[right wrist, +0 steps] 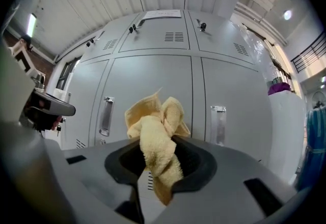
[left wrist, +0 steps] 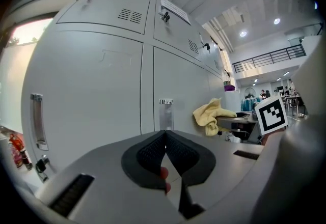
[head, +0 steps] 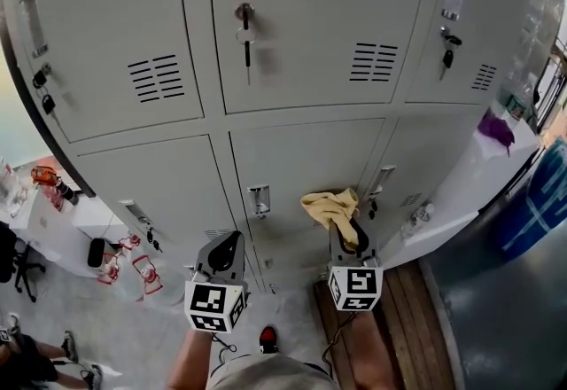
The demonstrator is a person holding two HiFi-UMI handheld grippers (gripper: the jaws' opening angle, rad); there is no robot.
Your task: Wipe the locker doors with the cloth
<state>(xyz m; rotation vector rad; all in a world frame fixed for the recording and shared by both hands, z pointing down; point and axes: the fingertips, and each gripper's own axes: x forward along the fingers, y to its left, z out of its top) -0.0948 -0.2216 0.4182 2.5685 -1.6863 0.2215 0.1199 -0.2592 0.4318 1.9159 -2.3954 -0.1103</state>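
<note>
Locker doors (head: 301, 16) far ahead, open air before them, keys (head: 246, 38) and handles (head: 258, 198) jutting out, white desk (head: 469, 184) at right.

The grey floor (head: 505, 317) carries the lockers (head: 301, 34); a wooden platform (head: 425, 317) lies at the lockers' foot, and a blue container (head: 540, 193) stands to the lockers' right

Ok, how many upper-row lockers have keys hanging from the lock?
3 in the head view: the left door's keys, the middle door's key, the right door's key. Doors farther right are too small to tell.
</note>
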